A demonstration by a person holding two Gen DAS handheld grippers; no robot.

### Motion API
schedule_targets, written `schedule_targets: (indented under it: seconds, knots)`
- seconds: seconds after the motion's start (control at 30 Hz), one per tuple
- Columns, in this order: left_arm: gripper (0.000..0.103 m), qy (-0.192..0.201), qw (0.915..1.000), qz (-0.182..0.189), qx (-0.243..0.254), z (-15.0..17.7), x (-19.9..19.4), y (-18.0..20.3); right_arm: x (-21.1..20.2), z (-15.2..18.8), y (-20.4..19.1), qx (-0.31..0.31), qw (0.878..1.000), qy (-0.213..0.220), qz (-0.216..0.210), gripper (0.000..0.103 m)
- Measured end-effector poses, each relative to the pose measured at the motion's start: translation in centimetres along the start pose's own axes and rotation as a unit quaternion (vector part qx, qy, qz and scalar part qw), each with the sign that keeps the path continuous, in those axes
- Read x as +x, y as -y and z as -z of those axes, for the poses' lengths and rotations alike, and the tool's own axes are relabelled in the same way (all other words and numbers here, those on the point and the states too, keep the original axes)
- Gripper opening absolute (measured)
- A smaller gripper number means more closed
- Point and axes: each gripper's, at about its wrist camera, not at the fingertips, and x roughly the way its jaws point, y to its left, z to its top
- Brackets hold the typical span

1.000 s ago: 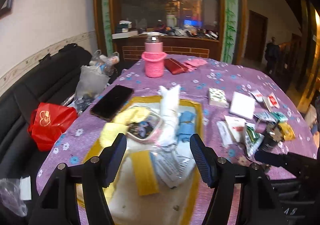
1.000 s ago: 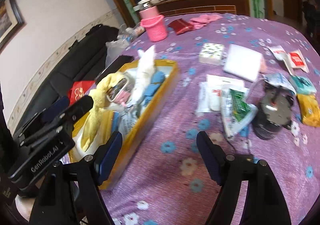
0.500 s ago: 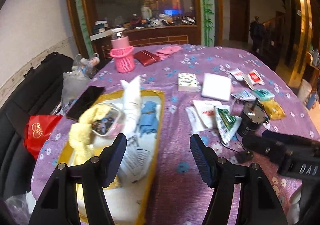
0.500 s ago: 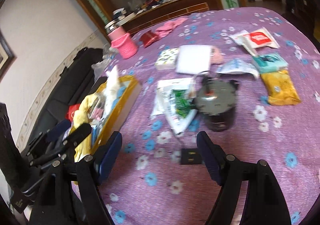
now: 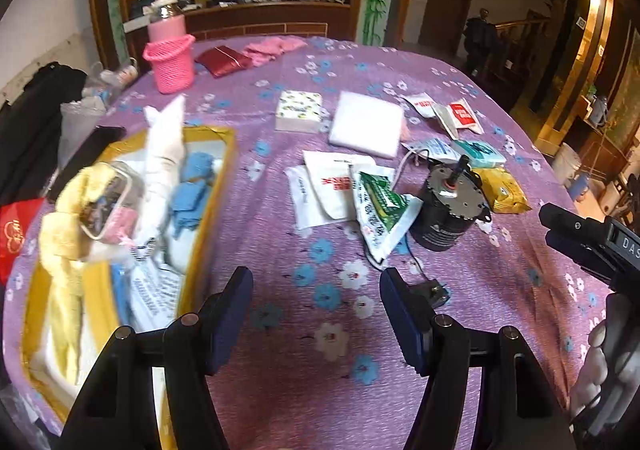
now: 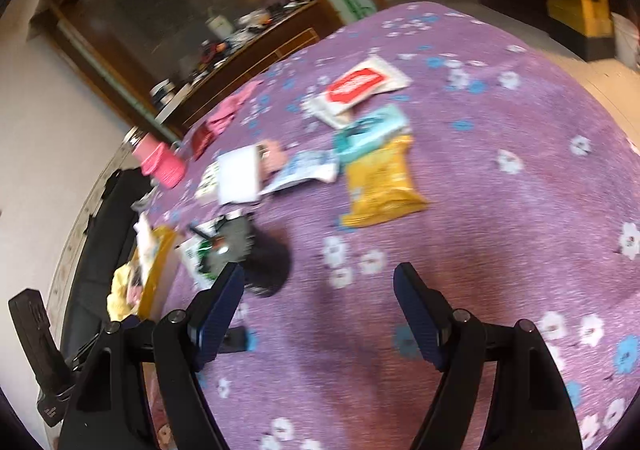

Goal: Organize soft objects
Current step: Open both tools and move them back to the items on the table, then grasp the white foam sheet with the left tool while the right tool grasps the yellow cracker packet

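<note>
- My left tool [image 5: 316, 314] hangs wide open, empty, over the purple tabletop [image 5: 288, 390] beside the yellow tray [image 5: 208, 218].
- My right tool [image 6: 320, 306] gapes empty near the yellow packet [image 6: 380, 182].

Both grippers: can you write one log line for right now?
left gripper: open, empty | right gripper: open, empty | yellow packet: on tablecloth

A purple cloth [image 5: 304, 402] dotted with blue and white flowers covers the worktop. The yellow-rimmed tray [image 5: 208, 218] on the left holds pale yellow and blue cloths. Far left stands a pink knitted basket [image 5: 170, 62]; right, a mustard-yellow packet [image 6: 380, 178].
</note>
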Motion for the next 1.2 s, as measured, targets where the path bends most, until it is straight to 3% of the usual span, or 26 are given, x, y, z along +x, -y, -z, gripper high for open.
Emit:
schedule_targets:
  seconds: [0.4,0.57,0.77,0.97,1.2]
  knots:
    - [0.069,-0.005,0.9987,0.042,-0.028,-2.1,0.9,-1.1,0.5,-2.1,1.7,-0.002,1.000,-0.009,0.029,0.076]
    - [0.069,-0.024,0.9965,0.065,-0.046,-3.3,2.2,-2.3,1.2,-2.6,1.4,-0.007,0.999,-0.017,0.034,0.076]
    - [0.069,-0.042,0.9961,0.057,-0.053,-4.6,4.3,-3.1,2.2,-2.4,1.3,-0.007,0.999,-0.030,0.035,0.076]
    - [0.069,-0.069,0.9904,0.089,-0.080,-6.6,6.1,-3.5,2.2,-3.3,1.1,-0.019,0.998,-0.031,0.048,0.076]
    - [0.069,-0.075,0.9931,0.089,-0.014,-11.0,9.0,-0.2,3.6,-4.7,1.3,-0.034,0.996,-0.044,0.075,0.076]
